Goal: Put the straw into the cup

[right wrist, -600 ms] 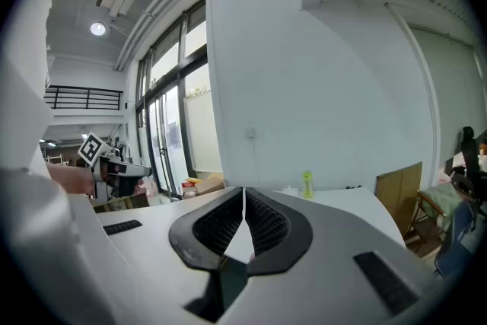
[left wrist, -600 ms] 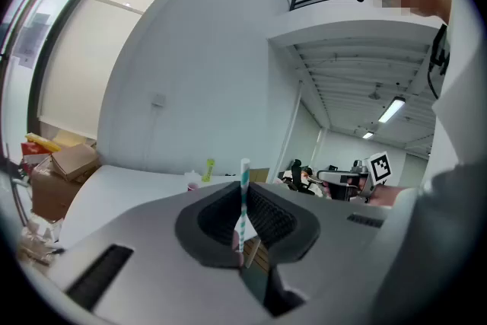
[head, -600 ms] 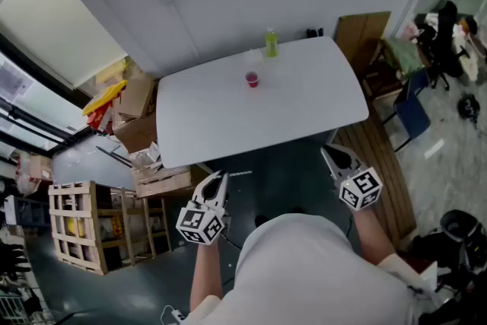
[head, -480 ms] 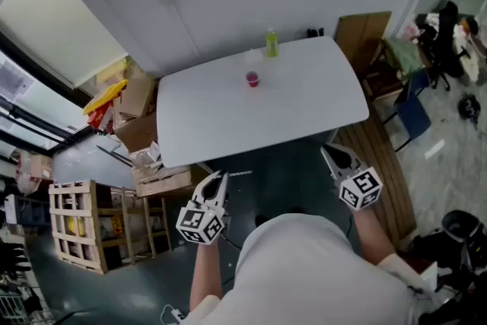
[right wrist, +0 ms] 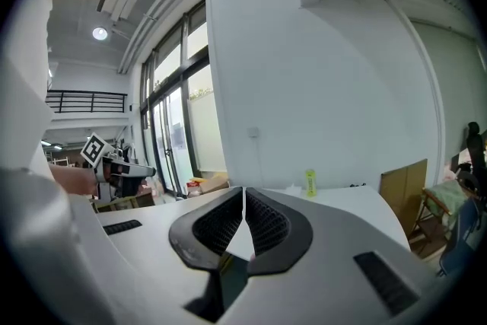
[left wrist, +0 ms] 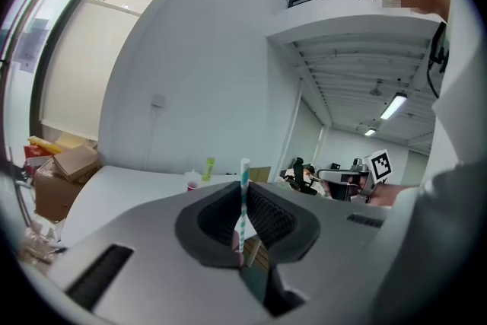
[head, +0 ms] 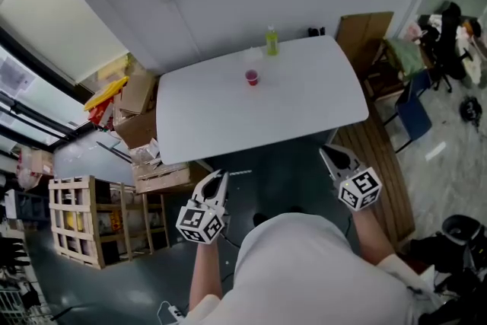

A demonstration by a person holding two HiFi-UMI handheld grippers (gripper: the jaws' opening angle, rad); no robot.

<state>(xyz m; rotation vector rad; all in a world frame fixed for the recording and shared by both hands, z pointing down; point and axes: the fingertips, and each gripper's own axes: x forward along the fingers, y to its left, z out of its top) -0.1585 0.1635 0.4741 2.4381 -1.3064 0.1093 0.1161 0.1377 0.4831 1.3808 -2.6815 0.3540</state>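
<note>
A small red cup (head: pixel 252 77) stands toward the back of the white table (head: pixel 304 106), far from both grippers. In the left gripper view it is a tiny shape (left wrist: pixel 193 180) beyond the jaws. My left gripper (left wrist: pixel 242 190) is shut on a white straw with teal stripes (left wrist: pixel 243 198), which stands upright between the jaws. In the head view this gripper (head: pixel 216 180) hovers short of the table's near edge. My right gripper (right wrist: pixel 243 195) is shut with nothing in it and is held off the table's near right corner (head: pixel 329 155).
A green bottle (head: pixel 271 42) stands at the table's back edge behind the cup. Cardboard boxes (head: pixel 137 114) and a wooden crate (head: pixel 76 221) crowd the floor to the left. A chair with clothes (head: pixel 411 65) sits to the right. A white wall runs behind the table.
</note>
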